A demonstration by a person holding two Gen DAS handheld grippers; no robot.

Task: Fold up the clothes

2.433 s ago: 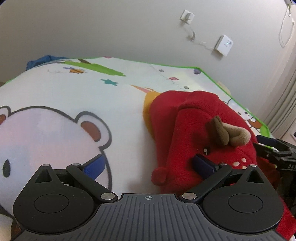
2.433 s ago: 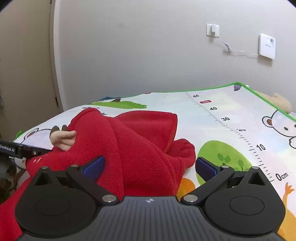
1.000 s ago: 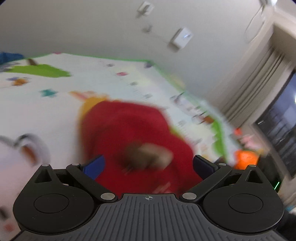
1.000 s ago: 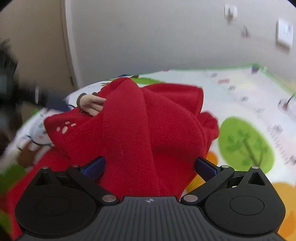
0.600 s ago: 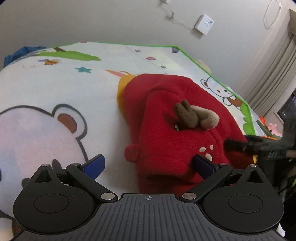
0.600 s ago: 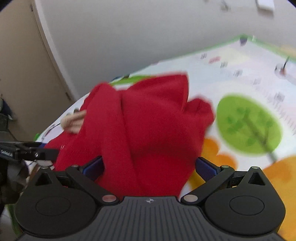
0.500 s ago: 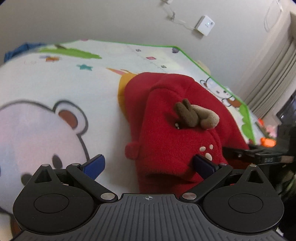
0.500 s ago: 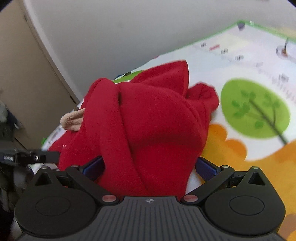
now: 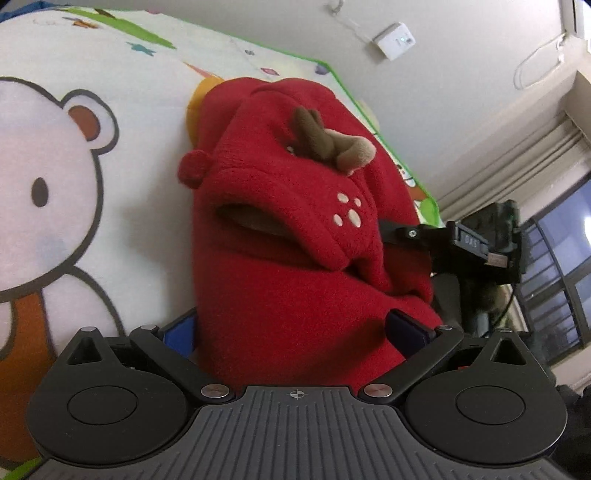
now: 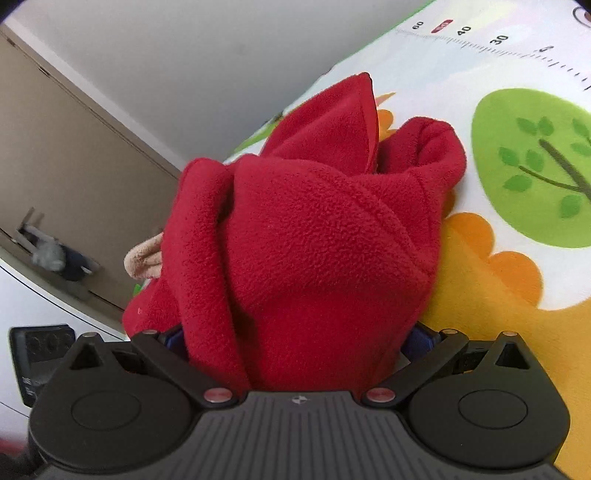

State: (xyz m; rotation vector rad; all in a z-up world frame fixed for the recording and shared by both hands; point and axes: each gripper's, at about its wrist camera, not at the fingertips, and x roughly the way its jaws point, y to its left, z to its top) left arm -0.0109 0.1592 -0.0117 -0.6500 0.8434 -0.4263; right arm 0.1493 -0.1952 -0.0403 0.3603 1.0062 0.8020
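A red fleece hooded garment (image 9: 291,229) with brown antlers (image 9: 325,140) lies bunched on the cartoon play mat (image 9: 55,155). My left gripper (image 9: 295,328) stands wide open with its jaws on either side of the garment's near edge. My right gripper (image 10: 295,336) is also open, its jaws either side of the bunched fleece (image 10: 314,229). The right gripper shows in the left wrist view (image 9: 454,247) at the garment's far right side. Both sets of fingertips are partly hidden by fabric.
The mat's green edge (image 9: 369,110) runs along the wall with a white wall box (image 9: 393,35). Curtains and a dark window (image 9: 554,258) stand to the right. A beige door (image 10: 55,166) is at the left in the right wrist view.
Both grippers have moved in close to the garment, so the fleece now lies between each pair of open jaws. Both views have tilted.
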